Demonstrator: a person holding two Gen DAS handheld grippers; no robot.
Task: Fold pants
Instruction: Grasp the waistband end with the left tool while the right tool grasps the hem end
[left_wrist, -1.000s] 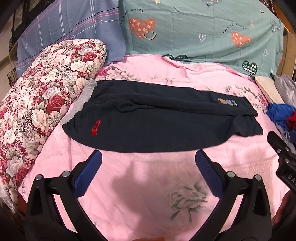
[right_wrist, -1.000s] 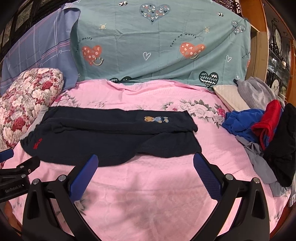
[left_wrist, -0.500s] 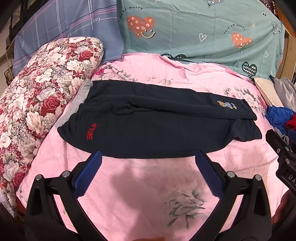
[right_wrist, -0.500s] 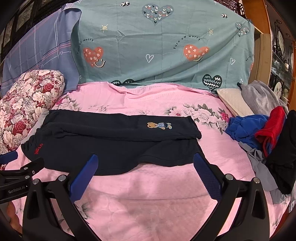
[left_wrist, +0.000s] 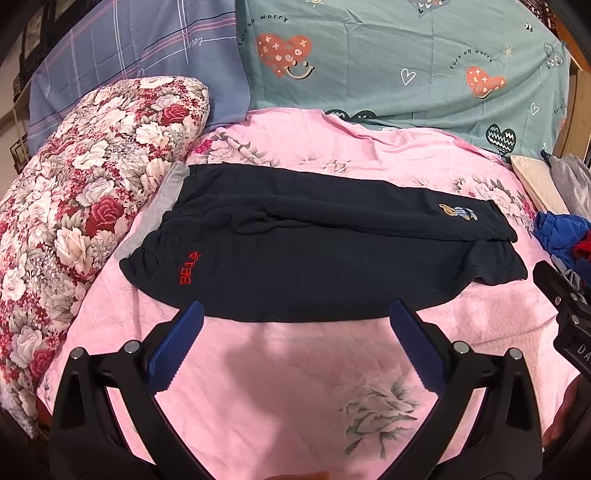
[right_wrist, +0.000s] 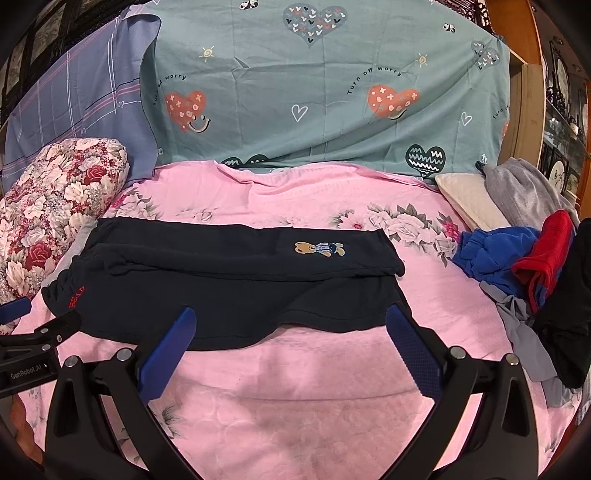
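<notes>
Both grippers are spread wide and holding nothing. The left gripper (left_wrist: 293, 347) hovers just short of the near edge of the pants (left_wrist: 314, 254), and the right gripper (right_wrist: 291, 347) does the same further toward the leg-hem end, its blue pads (right_wrist: 413, 343) framing that hem corner.

The dark navy pants lie flat across the pink floral bedsheet (right_wrist: 295, 406), waistband toward the flowered pillow (left_wrist: 85, 192), hems toward the pile of clothes (right_wrist: 524, 266). Looks like they're already folded once lengthwise, one leg stacked on the other, with the little bear patch (right_wrist: 319, 249) on top and the red lettering (left_wrist: 189, 267) near the waist. The lower leg sticks out a bit unevenly at the hem.

So I'd say roughly one fold done. Still left: grab an end, bring it across to halve the length, maybe once more.
</notes>
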